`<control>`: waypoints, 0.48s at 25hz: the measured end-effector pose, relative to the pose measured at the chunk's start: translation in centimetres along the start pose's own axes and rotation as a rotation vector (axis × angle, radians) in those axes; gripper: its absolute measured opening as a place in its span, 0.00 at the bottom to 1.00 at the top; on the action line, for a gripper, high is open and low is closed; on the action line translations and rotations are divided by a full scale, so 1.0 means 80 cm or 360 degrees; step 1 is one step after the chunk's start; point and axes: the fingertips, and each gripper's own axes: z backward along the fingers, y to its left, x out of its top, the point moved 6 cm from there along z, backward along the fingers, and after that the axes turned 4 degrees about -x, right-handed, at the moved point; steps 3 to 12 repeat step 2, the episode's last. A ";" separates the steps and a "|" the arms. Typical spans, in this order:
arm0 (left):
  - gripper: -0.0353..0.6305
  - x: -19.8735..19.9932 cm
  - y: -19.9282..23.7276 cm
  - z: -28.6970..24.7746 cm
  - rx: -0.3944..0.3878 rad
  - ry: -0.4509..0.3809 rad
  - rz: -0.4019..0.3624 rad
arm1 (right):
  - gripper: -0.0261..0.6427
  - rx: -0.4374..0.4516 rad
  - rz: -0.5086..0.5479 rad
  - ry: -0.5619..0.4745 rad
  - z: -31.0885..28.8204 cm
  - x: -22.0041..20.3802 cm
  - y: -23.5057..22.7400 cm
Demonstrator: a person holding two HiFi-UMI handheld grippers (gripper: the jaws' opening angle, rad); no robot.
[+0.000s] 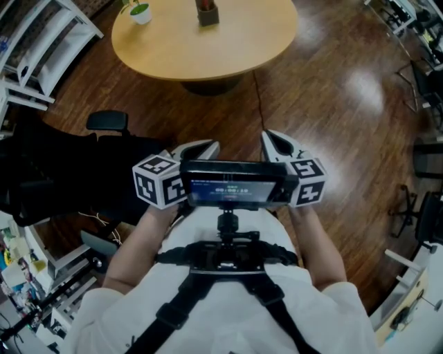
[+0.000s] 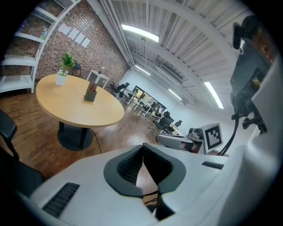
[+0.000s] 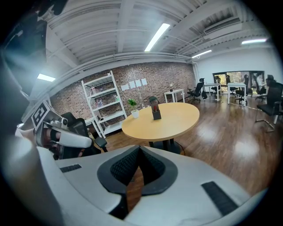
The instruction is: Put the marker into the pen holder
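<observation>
The dark pen holder [image 1: 206, 14] stands on the far part of a round wooden table [image 1: 228, 48], well ahead of both grippers. It also shows in the left gripper view [image 2: 90, 93] and the right gripper view [image 3: 155, 113], with something red sticking out of it. No loose marker is visible on the table. My left gripper [image 1: 206, 146] and right gripper [image 1: 272, 138] are held side by side at chest height, over the wooden floor and short of the table. Both have their jaws together with nothing between them, as seen at the left gripper [image 2: 143, 148] and the right gripper [image 3: 139, 150].
A small potted plant [image 1: 140, 12] sits at the table's left edge. White shelving [image 1: 41, 41] stands at the far left, with a black office chair [image 1: 76, 166] near my left side. A cable [image 1: 257, 97] runs across the floor from the table base. More chairs [image 1: 426, 83] stand at the right.
</observation>
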 end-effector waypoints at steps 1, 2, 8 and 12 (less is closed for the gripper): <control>0.05 0.000 0.000 0.000 0.0000 0.0001 -0.0001 | 0.04 -0.0001 -0.0001 0.0000 0.000 0.000 0.000; 0.05 0.001 0.001 -0.001 0.0001 0.0001 -0.0002 | 0.04 -0.0002 -0.0002 0.0001 -0.001 0.000 -0.001; 0.05 0.001 0.001 -0.001 0.0001 0.0001 -0.0002 | 0.04 -0.0002 -0.0002 0.0001 -0.001 0.000 -0.001; 0.05 0.001 0.001 -0.001 0.0001 0.0001 -0.0002 | 0.04 -0.0002 -0.0002 0.0001 -0.001 0.000 -0.001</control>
